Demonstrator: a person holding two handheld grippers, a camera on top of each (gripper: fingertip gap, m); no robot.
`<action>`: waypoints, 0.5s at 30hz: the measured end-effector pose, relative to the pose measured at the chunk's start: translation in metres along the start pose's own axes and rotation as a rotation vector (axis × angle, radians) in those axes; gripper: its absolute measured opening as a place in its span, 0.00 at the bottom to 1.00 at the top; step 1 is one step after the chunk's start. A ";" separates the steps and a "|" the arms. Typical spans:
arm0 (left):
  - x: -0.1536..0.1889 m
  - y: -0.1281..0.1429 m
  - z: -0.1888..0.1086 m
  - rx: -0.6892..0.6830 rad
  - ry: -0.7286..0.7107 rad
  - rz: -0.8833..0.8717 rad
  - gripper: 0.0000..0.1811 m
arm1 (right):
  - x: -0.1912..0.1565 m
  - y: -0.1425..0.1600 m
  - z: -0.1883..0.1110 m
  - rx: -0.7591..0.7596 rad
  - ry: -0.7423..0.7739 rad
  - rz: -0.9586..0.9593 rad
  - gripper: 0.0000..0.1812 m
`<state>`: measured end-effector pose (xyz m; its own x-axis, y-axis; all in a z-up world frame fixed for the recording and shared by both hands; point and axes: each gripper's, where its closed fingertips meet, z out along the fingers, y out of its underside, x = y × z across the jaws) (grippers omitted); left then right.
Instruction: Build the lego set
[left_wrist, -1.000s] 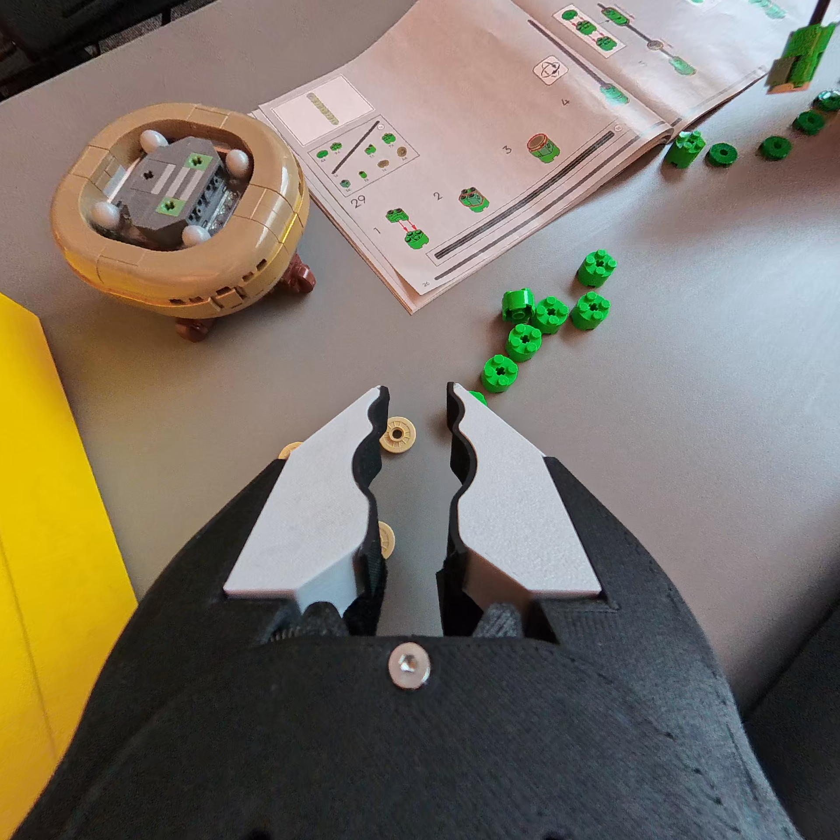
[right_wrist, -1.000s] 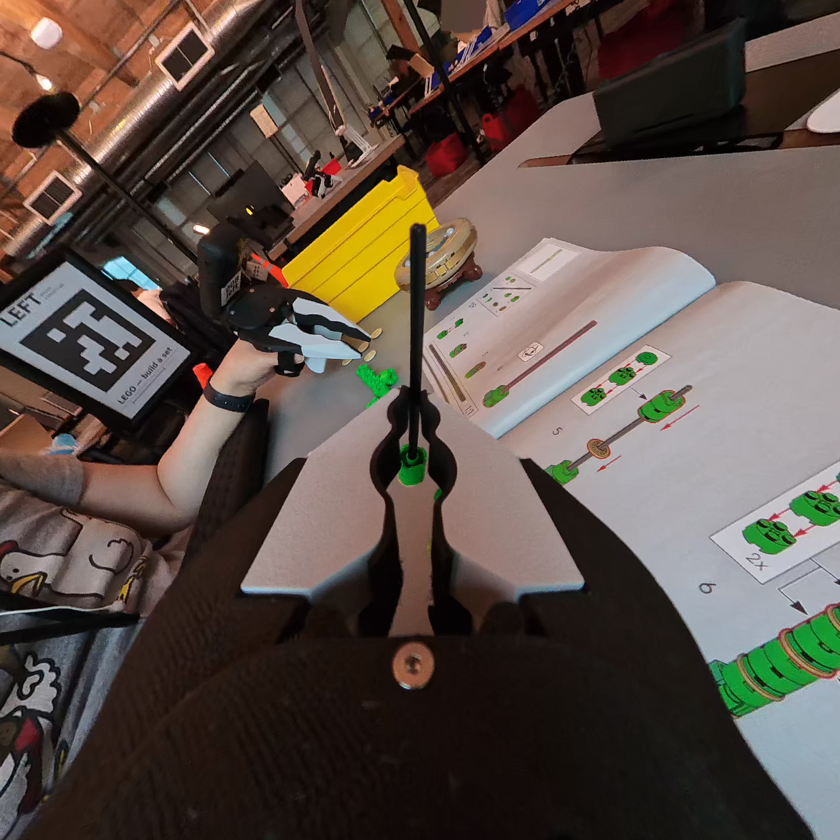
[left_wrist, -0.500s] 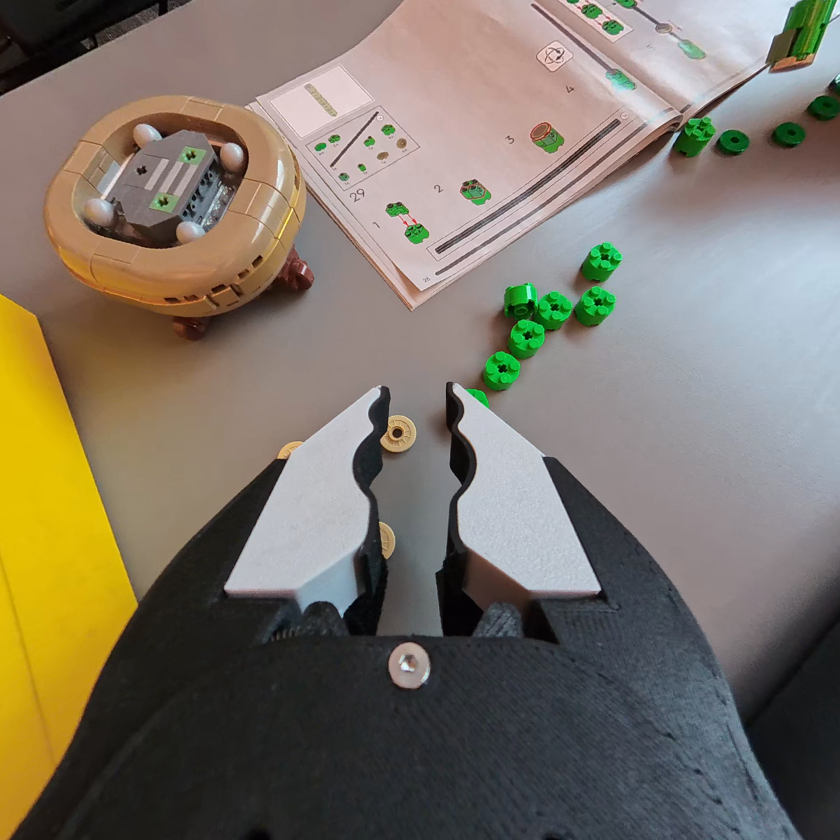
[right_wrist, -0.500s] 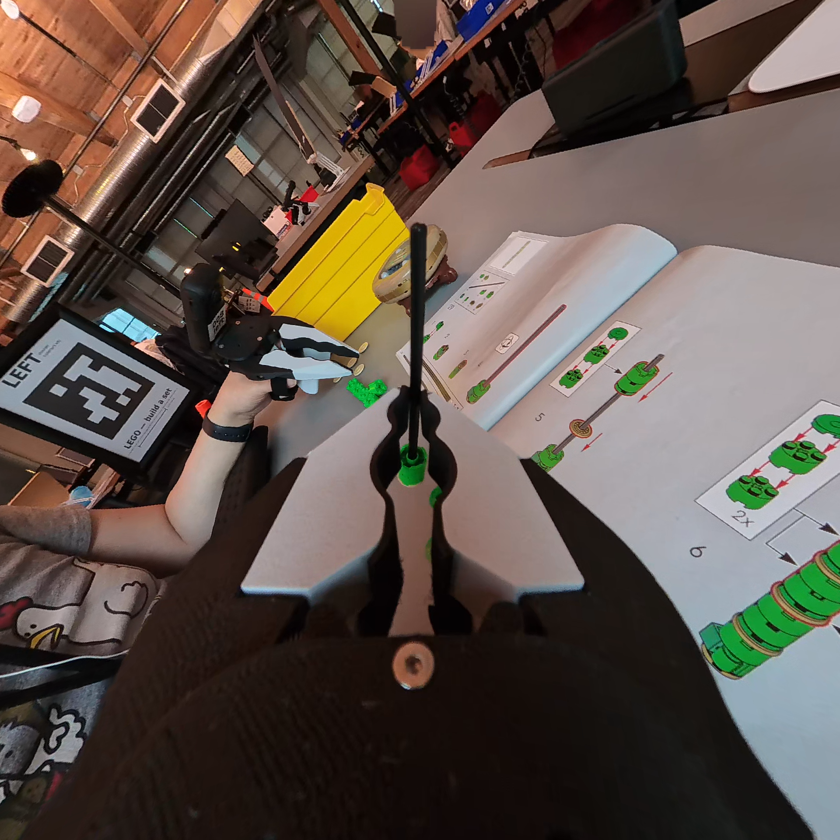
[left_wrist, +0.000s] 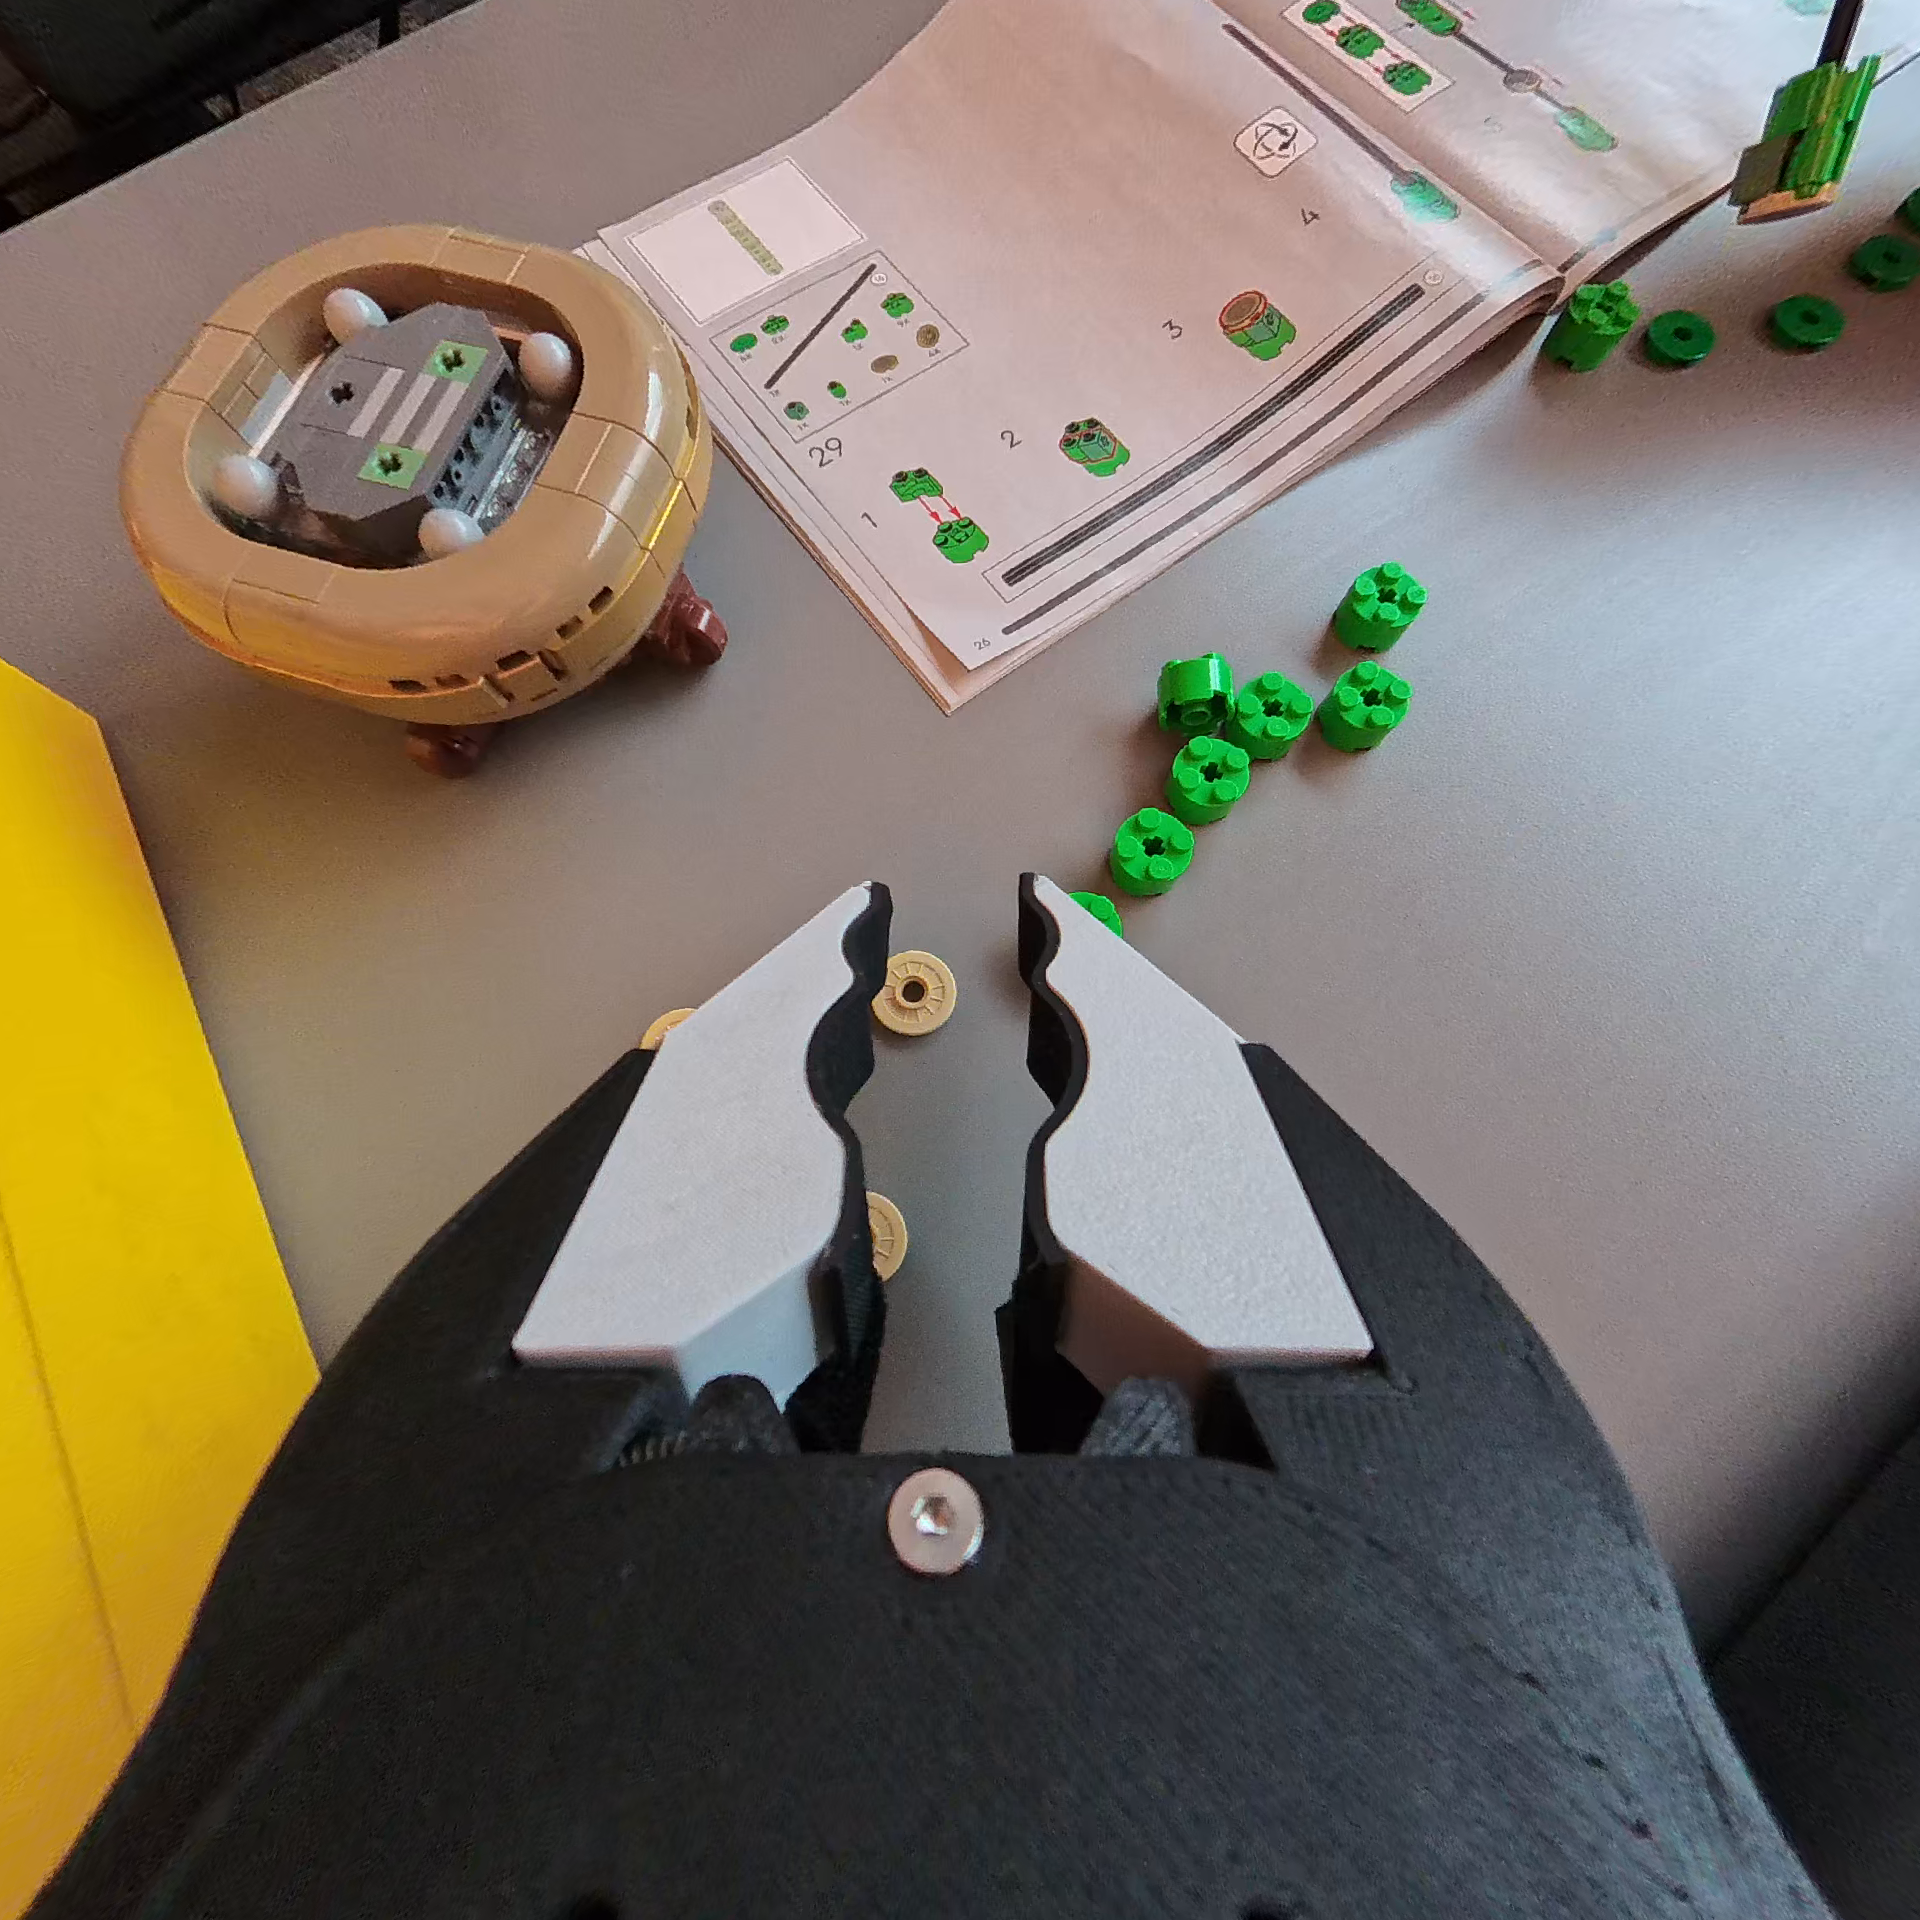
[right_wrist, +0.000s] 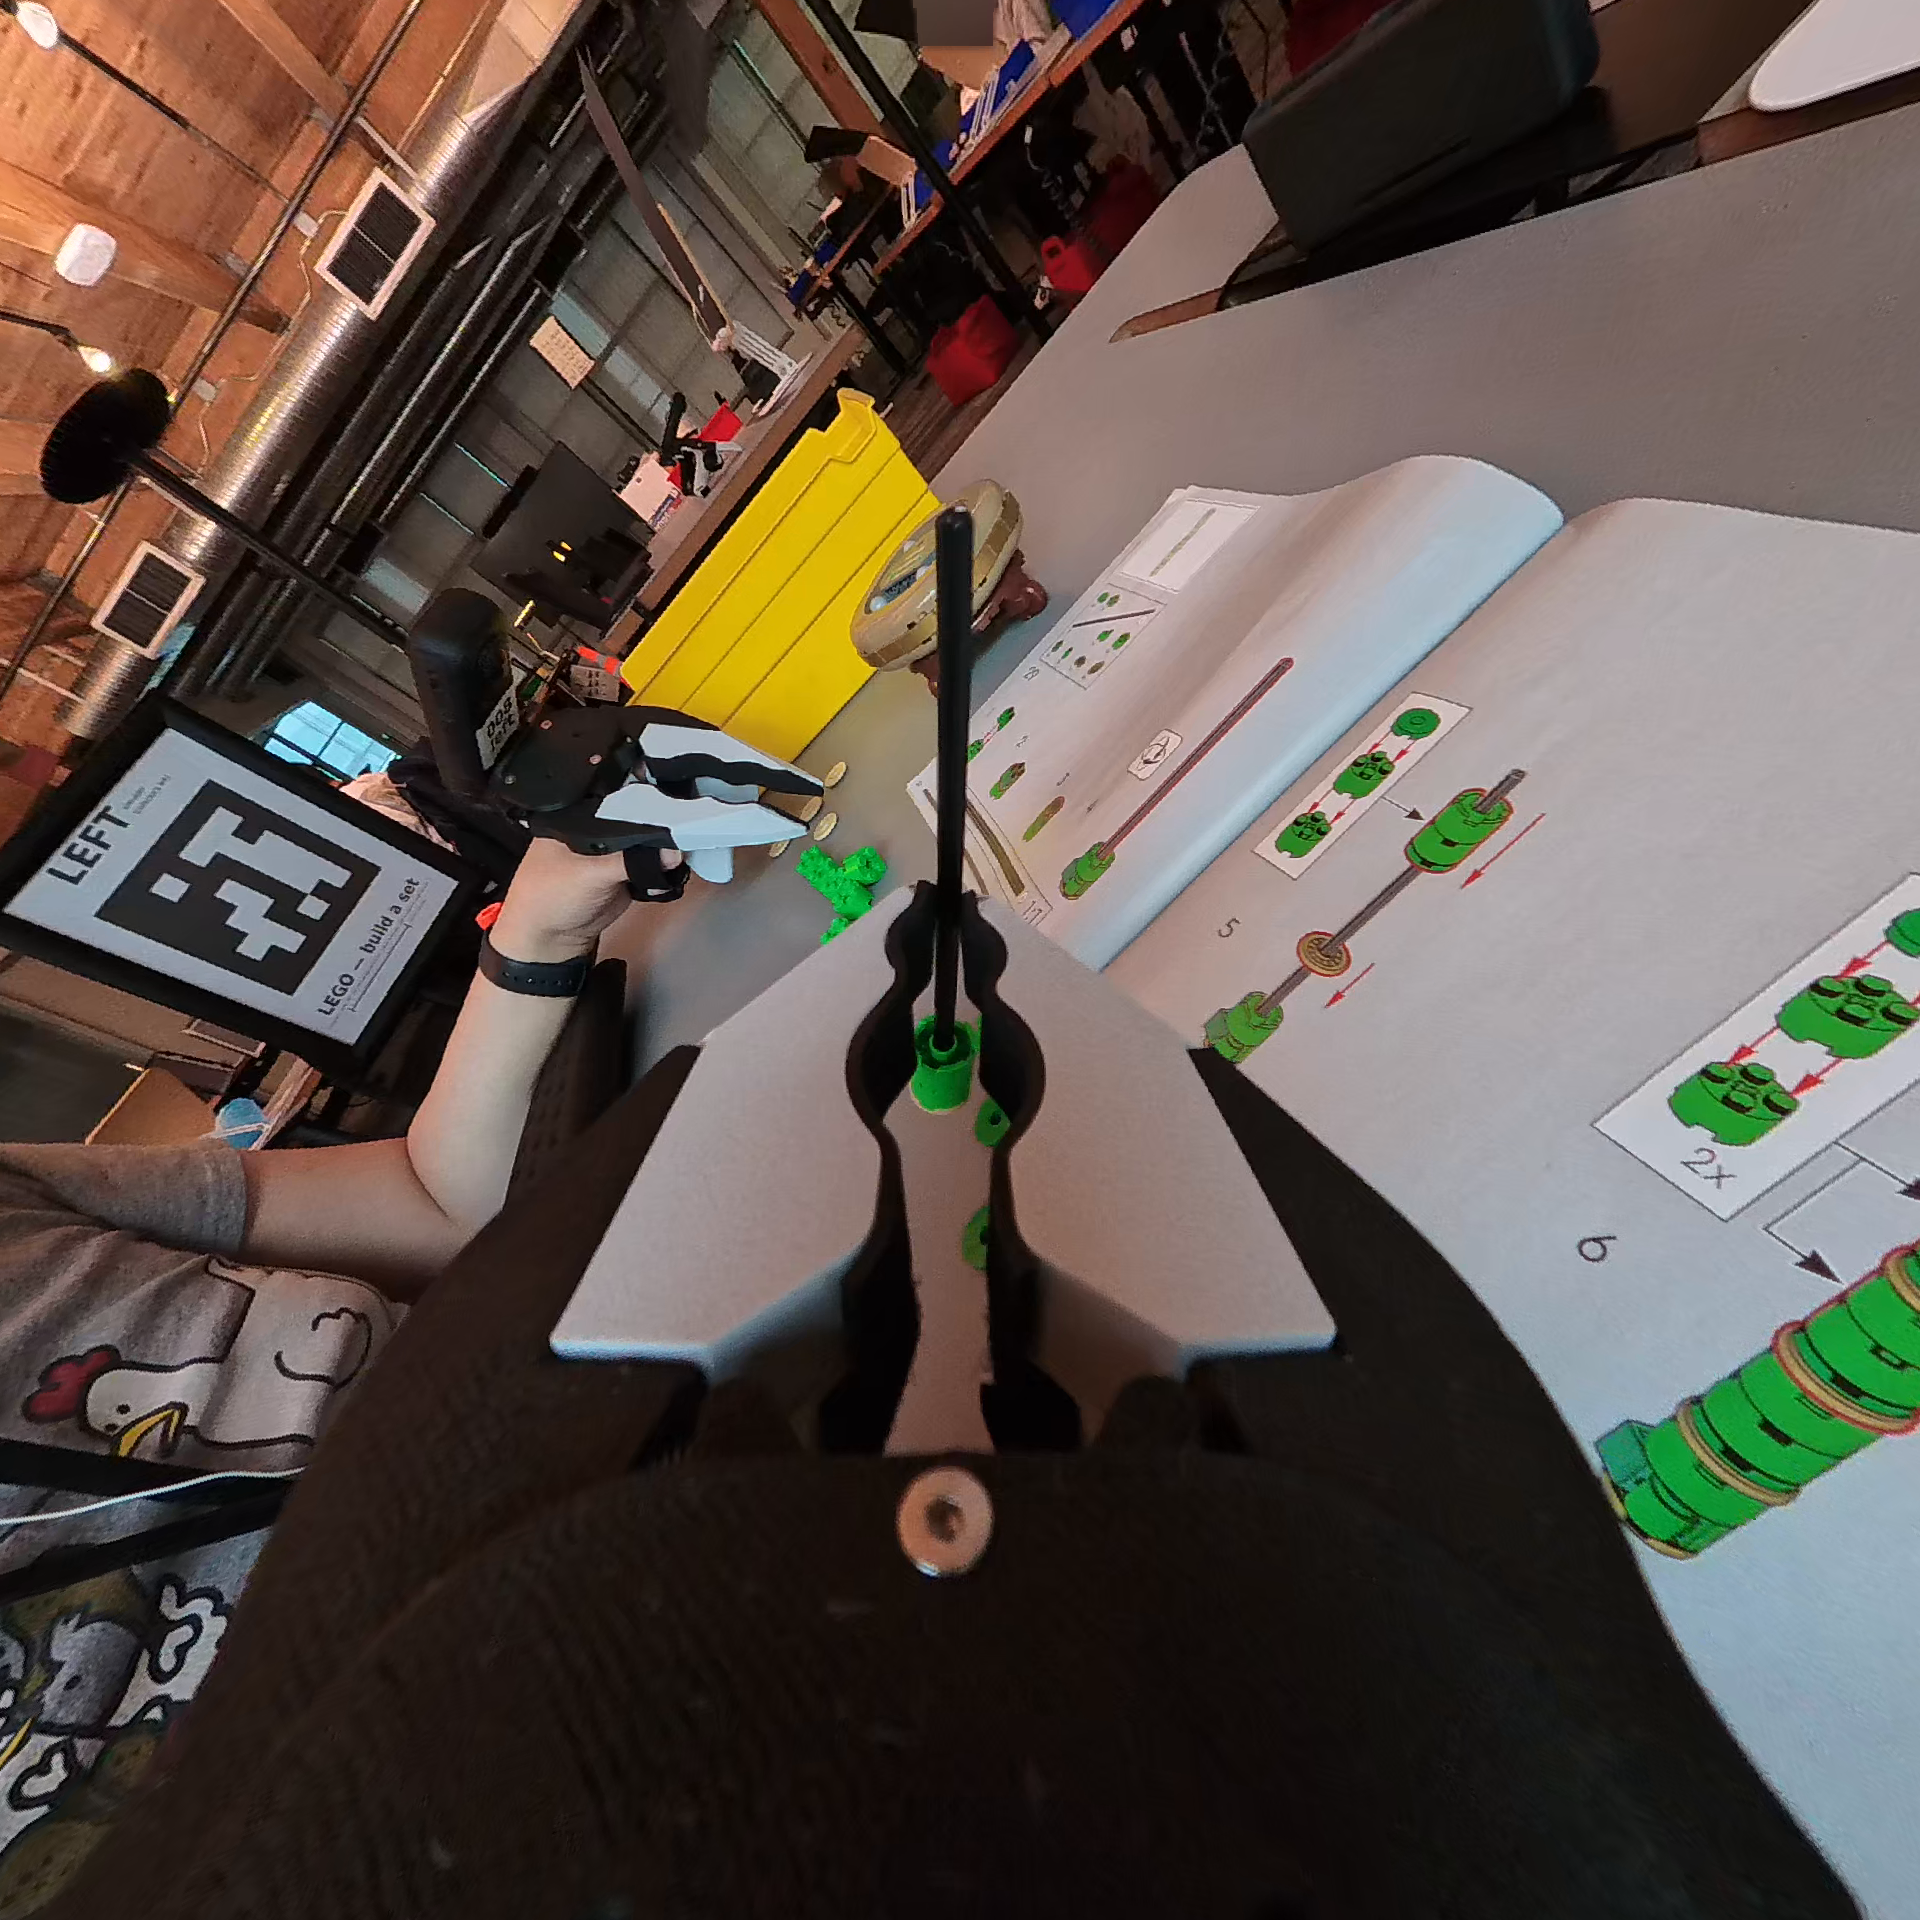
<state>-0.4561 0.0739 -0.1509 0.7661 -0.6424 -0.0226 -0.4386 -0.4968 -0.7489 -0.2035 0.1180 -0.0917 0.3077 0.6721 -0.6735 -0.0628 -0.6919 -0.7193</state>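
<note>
My left gripper (left_wrist: 951, 899) is open and empty, hovering over a tan round plate (left_wrist: 912, 992) on the grey table (left_wrist: 1558, 935); another tan plate (left_wrist: 883, 1231) lies under its left finger. Several green round bricks (left_wrist: 1208, 777) lie just right of it. My right gripper (right_wrist: 943, 904) is shut on a long black axle (right_wrist: 951, 727) that carries a green round brick (right_wrist: 942, 1070) at its base, held up over the open instruction booklet (right_wrist: 1558, 779). That held stack shows at the top right of the left wrist view (left_wrist: 1813, 135). The left gripper also shows in the right wrist view (right_wrist: 717, 805).
A tan round model with a grey core (left_wrist: 416, 468) stands at the far left beside the booklet (left_wrist: 1091, 312). A yellow bin (left_wrist: 94, 1247) borders the left edge. More green pieces (left_wrist: 1678, 338) lie by the booklet's right corner. A framed marker sign (right_wrist: 229, 894) stands off the table. The grippers' ends are close to 25 cm from one another.
The left gripper has hardly moved and stays open over the tan plate. The right gripper has tilted and shifted a little with the axle still held.
</note>
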 end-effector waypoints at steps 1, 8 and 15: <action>0.000 0.000 0.000 0.000 0.000 0.001 0.13 | -0.001 0.000 0.000 -0.002 -0.003 -0.001 0.01; 0.001 0.001 0.001 -0.007 0.008 0.004 0.12 | -0.002 -0.002 0.000 0.013 -0.010 -0.015 0.01; 0.003 0.002 0.001 -0.013 0.011 0.012 0.12 | -0.003 -0.004 -0.004 0.026 -0.022 -0.015 0.01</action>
<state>-0.4544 0.0719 -0.1531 0.7555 -0.6547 -0.0247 -0.4540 -0.4960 -0.7402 -0.2006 0.1178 -0.0857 0.2879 0.6880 -0.6661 -0.0828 -0.6751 -0.7331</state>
